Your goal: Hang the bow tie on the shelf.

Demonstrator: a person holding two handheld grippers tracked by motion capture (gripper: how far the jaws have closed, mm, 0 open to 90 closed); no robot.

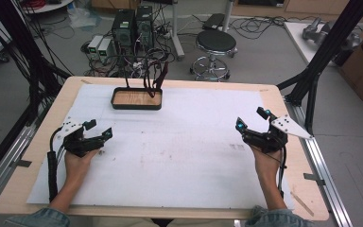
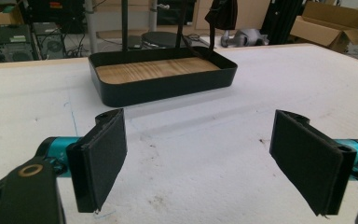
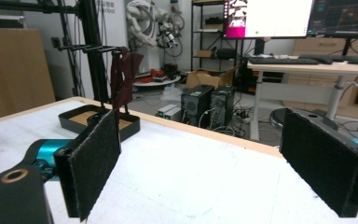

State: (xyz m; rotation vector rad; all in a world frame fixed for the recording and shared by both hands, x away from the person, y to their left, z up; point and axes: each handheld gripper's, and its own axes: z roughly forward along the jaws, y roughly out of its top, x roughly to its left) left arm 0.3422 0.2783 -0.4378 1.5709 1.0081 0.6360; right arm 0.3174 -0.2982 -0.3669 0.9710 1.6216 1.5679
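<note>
Both grippers rest low over the white mat, each held in a hand, well apart from one another. Left gripper (image 1: 96,131): jaws spread wide, nothing between them. Right gripper (image 1: 251,119): jaws likewise spread wide, empty.

The nearest thing to work on is the black tray (image 1: 137,107) with a wooden floor, at the far side of the mat, with dark brown straps (image 1: 155,75) hanging over it from a rack above.

Key relation: seen from the left gripper, the tray (image 2: 163,86) lies straight ahead and a little to the left, near, with bare mat between. Its long axis runs across the line of the jaws, so its long near wall faces the gripper. Seen from the right gripper, the tray (image 3: 70,122) lies well off to the left and farther away, with the straps (image 3: 123,77) hanging above it.

Judgement: the left gripper is the nearer one and better lined up; a forward reach would meet the tray's near wall. The right would have to swing across the mat.
</note>
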